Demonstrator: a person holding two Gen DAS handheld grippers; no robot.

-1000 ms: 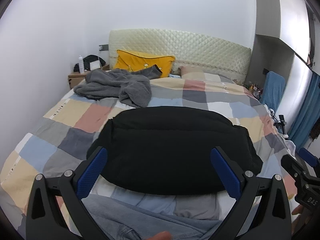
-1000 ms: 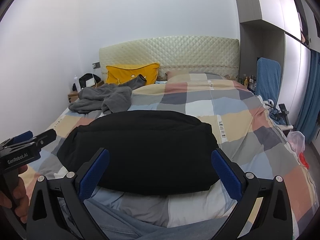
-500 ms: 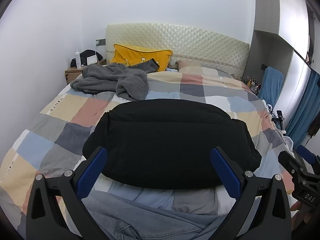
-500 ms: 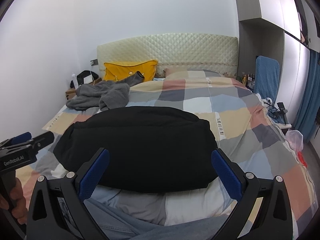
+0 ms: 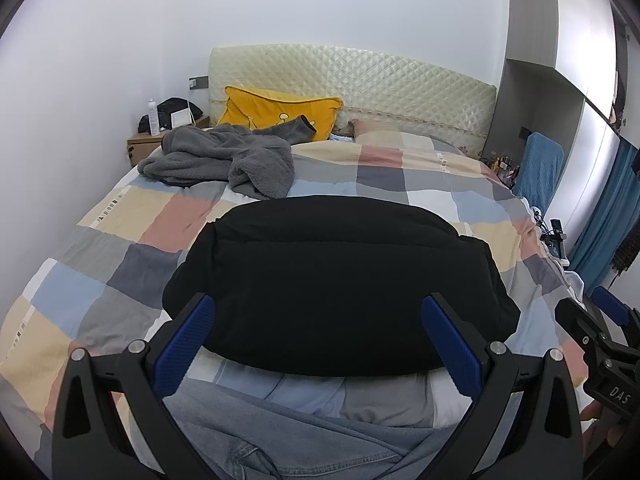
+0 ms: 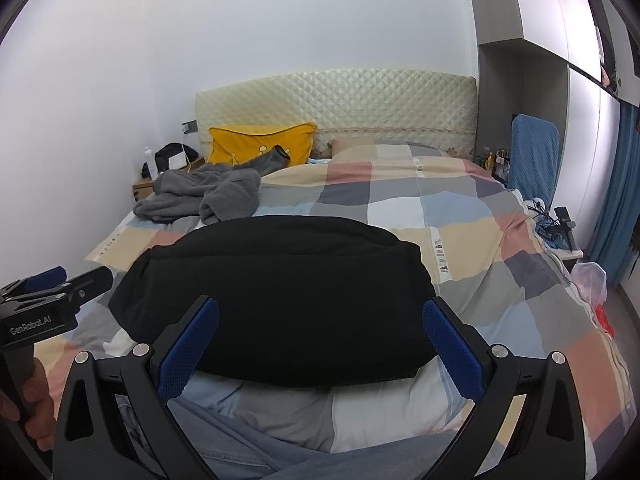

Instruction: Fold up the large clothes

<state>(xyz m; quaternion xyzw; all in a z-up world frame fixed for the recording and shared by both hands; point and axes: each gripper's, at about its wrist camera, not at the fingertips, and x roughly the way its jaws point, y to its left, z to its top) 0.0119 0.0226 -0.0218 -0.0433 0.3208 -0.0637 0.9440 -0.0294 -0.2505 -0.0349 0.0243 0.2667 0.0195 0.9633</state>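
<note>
Checked bedding covers the bed (image 5: pixel 120 240), where one folded black garment (image 5: pixel 336 292) lies near the foot edge and one crumpled grey fleece garment (image 5: pixel 224 160) near the head-left corner, beside one yellow pillow (image 5: pixel 272 110). Left gripper (image 5: pixel 320 340) and right gripper (image 6: pixel 320 344) hover, fingers spread wide, empty.

Black garment (image 5: pixel 336 280), checked pastel quilt (image 5: pixel 400 176), yellow pillow (image 5: pixel 276 110), grey fleece (image 5: pixel 224 160).

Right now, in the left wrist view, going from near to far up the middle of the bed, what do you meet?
Left gripper → black garment → grey fleece garment → yellow pillow → quilted headboard.
</note>
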